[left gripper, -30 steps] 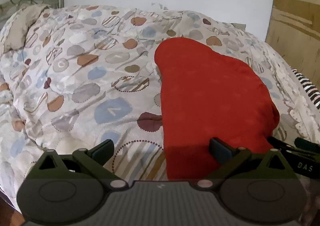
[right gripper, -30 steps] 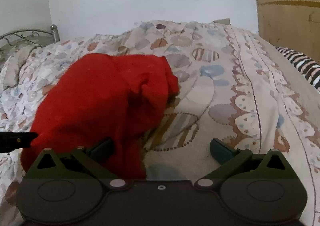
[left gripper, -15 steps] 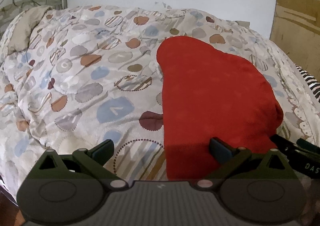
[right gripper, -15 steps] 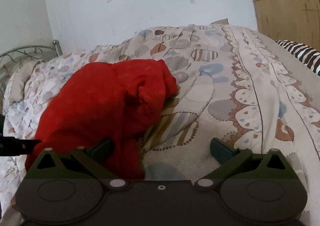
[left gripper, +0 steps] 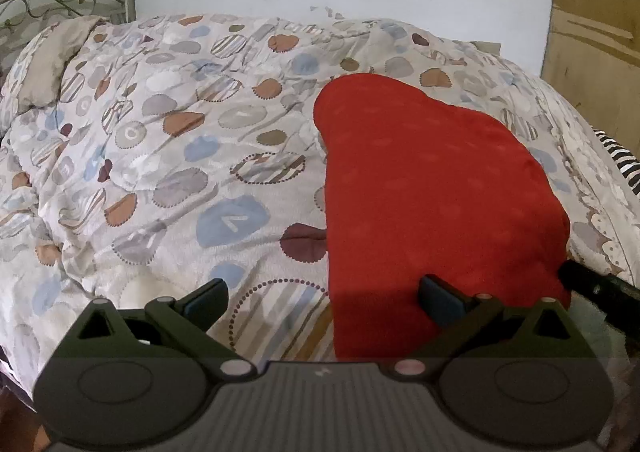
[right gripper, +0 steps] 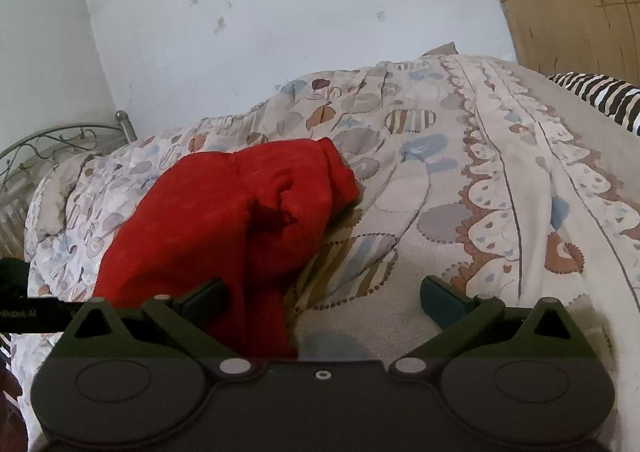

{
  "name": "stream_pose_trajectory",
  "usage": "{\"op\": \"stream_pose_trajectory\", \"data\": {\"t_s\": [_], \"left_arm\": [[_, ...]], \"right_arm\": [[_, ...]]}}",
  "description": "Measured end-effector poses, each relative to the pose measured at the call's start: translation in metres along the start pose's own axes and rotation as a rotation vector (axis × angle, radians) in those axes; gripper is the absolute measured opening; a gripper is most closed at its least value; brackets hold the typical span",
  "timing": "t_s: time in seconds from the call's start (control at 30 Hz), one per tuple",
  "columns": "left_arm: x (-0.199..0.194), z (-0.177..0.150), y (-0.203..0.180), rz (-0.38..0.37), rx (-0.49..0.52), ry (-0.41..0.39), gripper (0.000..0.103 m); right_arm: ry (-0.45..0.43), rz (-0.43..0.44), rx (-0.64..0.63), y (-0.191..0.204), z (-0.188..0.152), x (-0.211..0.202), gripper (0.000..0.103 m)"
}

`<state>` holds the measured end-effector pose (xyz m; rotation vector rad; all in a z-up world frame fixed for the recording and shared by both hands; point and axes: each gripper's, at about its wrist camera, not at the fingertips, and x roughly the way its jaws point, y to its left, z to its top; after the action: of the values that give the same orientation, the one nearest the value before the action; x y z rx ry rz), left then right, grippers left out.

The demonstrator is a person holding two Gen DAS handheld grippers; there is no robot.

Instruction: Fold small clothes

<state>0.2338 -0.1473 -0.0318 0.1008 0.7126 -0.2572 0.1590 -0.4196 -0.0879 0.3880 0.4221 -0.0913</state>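
A small red garment (left gripper: 432,196) lies folded over on the patterned duvet (left gripper: 168,156). In the left wrist view it fills the middle right, and my left gripper (left gripper: 323,296) stands open at its near edge, right finger over the cloth, left finger over the duvet. The right gripper's dark tip (left gripper: 592,284) pokes in from the right beside the garment. In the right wrist view the red garment (right gripper: 232,220) is bunched at the left, and my right gripper (right gripper: 322,296) is open with its left finger against the cloth. Nothing is held.
A metal bed frame (left gripper: 60,4) and a pillow (left gripper: 52,64) sit at the far left. A white wall (right gripper: 280,20) rises behind the bed, a wooden board (right gripper: 572,0) to the right. A black-and-white striped cloth (right gripper: 600,96) lies at the right edge.
Both wrist views have tilted upward and pulled back a little, so the garment sits lower in frame. The garment itself has not moved; both grippers stay open.
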Motion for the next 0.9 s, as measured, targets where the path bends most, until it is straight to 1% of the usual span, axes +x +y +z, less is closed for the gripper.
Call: {"op": "stream_pose_trajectory", "data": {"t_s": [0.07, 0.13, 0.23, 0.33, 0.43, 0.57, 0.63, 0.67, 0.77, 0.9], "left_arm": [[0.000, 0.000, 0.000, -0.003, -0.002, 0.002, 0.103], [0.001, 0.001, 0.000, -0.006, -0.002, 0.006, 0.103], [0.003, 0.002, -0.001, -0.005, -0.003, 0.012, 0.103], [0.005, 0.002, -0.002, -0.006, 0.001, 0.013, 0.103], [0.005, 0.002, -0.002, -0.006, 0.001, 0.013, 0.103], [0.007, 0.002, -0.004, -0.008, 0.015, 0.012, 0.103], [0.009, 0.002, -0.005, -0.020, 0.017, 0.013, 0.103], [0.010, 0.003, -0.005, -0.027, 0.015, 0.016, 0.103], [0.014, 0.003, -0.007, -0.044, 0.008, 0.023, 0.103], [0.016, 0.000, -0.007, -0.054, 0.003, 0.016, 0.103]], "right_arm": [[-0.004, 0.007, 0.002, 0.003, 0.011, -0.001, 0.103], [-0.049, 0.038, -0.009, 0.005, 0.026, -0.001, 0.103], [-0.105, 0.041, -0.046, 0.008, 0.051, 0.012, 0.103], [-0.094, 0.046, -0.068, 0.007, 0.073, 0.039, 0.103], [-0.057, -0.002, -0.118, 0.006, 0.088, 0.072, 0.103], [-0.025, -0.059, -0.138, 0.000, 0.096, 0.108, 0.103], [0.005, -0.150, -0.172, -0.004, 0.094, 0.126, 0.102], [0.012, -0.165, -0.173, -0.008, 0.091, 0.131, 0.103], [0.013, -0.164, -0.133, -0.019, 0.083, 0.134, 0.102], [-0.018, -0.179, -0.135, -0.021, 0.075, 0.132, 0.102]]}}
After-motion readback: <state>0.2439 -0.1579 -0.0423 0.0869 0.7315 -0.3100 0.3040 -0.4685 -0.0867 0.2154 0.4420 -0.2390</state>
